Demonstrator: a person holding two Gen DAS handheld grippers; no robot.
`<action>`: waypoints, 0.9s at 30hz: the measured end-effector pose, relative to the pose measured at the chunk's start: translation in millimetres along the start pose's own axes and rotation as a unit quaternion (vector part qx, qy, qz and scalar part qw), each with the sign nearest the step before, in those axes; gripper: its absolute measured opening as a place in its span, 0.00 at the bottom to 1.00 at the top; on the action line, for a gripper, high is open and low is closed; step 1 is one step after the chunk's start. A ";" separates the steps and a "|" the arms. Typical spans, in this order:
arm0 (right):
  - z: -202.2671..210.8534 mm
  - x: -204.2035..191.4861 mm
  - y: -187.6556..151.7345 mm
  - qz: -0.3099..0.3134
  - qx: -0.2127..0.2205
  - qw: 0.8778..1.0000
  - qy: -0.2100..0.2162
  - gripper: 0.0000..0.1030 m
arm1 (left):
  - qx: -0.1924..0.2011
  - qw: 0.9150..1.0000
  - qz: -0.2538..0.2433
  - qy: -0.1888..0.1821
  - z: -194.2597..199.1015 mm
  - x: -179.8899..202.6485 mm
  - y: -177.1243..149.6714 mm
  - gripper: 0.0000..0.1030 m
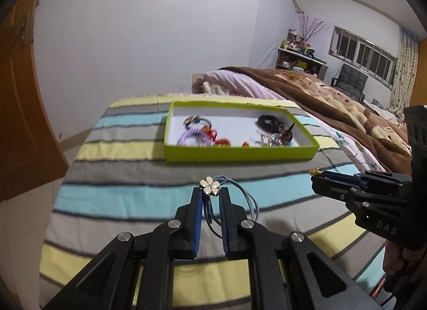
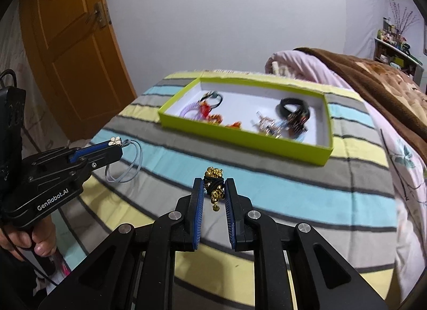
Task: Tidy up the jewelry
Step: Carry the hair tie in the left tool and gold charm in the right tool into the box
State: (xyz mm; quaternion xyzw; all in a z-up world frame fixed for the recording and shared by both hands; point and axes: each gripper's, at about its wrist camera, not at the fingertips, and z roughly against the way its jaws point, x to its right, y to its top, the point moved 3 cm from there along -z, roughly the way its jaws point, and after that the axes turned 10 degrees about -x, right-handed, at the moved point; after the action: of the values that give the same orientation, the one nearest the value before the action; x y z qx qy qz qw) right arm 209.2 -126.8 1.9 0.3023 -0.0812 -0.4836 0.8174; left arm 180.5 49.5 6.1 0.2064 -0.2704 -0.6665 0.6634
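1. Jewelry is being carried in two pieces: a hair tie with a white flower charm (image 1: 210,186) is pinched at the tip of the left gripper (image 1: 210,195), its pale blue elastic loops hanging free below the jaws, clear of the striped bedspread (image 1: 120,176).
2. A gold-beaded ornament on black cord (image 2: 214,184) is clamped in the right gripper (image 2: 214,190), jaws narrowed onto the cord knot, a small gold drop dangling beneath.
3. Both pieces are gripped at their bulkiest part, probably so that thin cord is not lost between the pads.
4. Both grippers are held above the bedspread's near half, side by side and apart, angled toward the lime-green box (image 1: 240,154).
5. The box lies toward the bedspread's far edge; hair ties, a black band and beaded pieces are already gathered inside, left and right, with the middle bare.
6. Delivery into the box is judged the step in hand; the loose loops could snag on its near wall.
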 end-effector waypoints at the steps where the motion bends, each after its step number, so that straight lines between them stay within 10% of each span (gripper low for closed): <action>1: 1.0 2.5 3.5 -0.001 0.002 1.000 -0.001 0.16 | 0.003 1.000 -0.003 0.001 -0.6 2.5 4.6 0.12; 27: -76.6 74.3 105.3 -0.020 -0.018 1.000 -0.007 0.16 | -0.029 0.999 -0.032 -0.003 -127.6 2.1 122.4 0.12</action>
State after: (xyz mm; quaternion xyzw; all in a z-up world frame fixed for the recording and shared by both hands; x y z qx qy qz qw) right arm 358.4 -120.5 -11.2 0.2859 -0.0724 -0.5034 0.8122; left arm 355.8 39.7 -14.2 0.1936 -0.2462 -0.6956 0.6466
